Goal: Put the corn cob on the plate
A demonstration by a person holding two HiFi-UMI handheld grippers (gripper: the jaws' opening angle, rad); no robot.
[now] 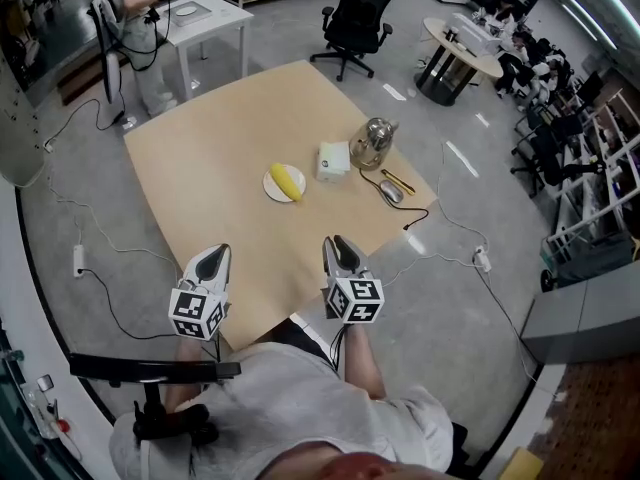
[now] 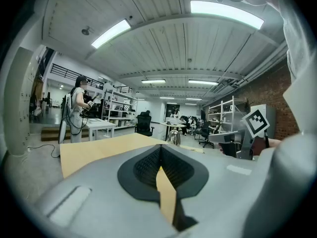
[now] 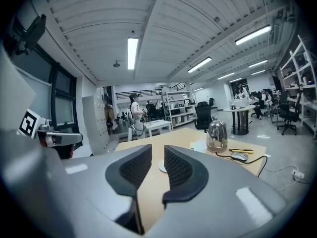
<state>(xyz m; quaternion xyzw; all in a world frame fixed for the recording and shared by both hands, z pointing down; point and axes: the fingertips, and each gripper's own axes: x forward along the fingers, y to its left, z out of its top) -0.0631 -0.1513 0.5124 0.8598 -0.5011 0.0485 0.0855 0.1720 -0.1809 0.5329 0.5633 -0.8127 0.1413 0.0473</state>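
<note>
Left gripper (image 1: 213, 256), jaws together, and right gripper (image 1: 340, 248), jaws slightly apart, hover nearer than the plate (image 1: 272, 190). Corn (image 1: 288, 180) lies on it, with box (image 1: 333, 160) and kettle (image 1: 372, 143) to its right.

- The left gripper (image 1: 216, 255) is held at the near left, pointing away from the body and slightly down. Its jaws meet at the tips, with nothing between them.
- The right gripper (image 1: 340, 244) is level with it on the right (a little farther forward). Its jaws stand a narrow gap apart, empty.
- The left forearm (image 1: 180, 363) and right forearm (image 1: 362, 360) reach forward.
</note>
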